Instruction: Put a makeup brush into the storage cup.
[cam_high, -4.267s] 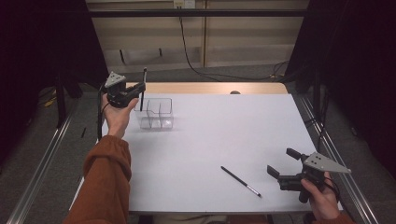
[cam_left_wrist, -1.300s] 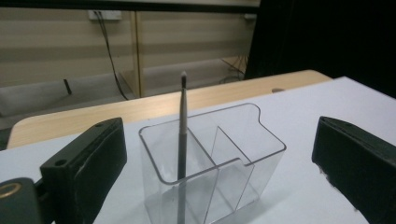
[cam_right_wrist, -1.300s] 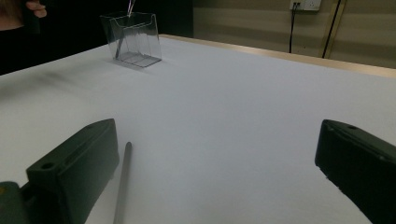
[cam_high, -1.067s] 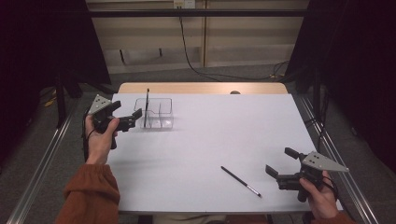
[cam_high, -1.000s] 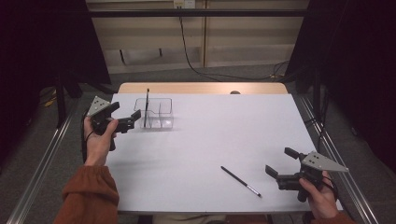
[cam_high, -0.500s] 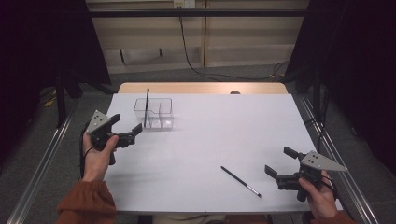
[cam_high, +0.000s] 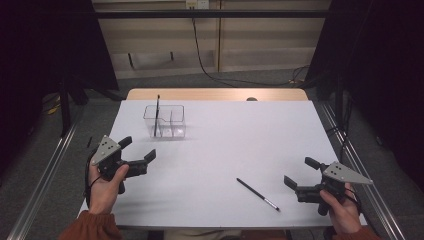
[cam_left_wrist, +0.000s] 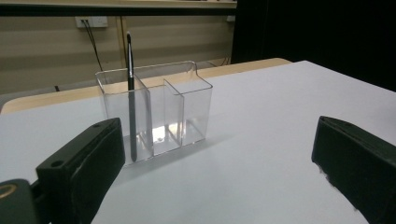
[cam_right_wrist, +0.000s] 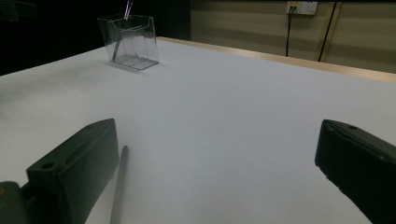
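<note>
At lower left of the high view, the left hand-held gripper (cam_high: 141, 152) hangs spread and empty over the counter (cam_high: 225, 150). At lower right, the right hand-held gripper (cam_high: 299, 173) is spread too, just beside a pen (cam_high: 257, 194) lying flat. Another pen (cam_high: 157, 116) stands in the clear holder (cam_high: 165, 121), upper left.
</note>
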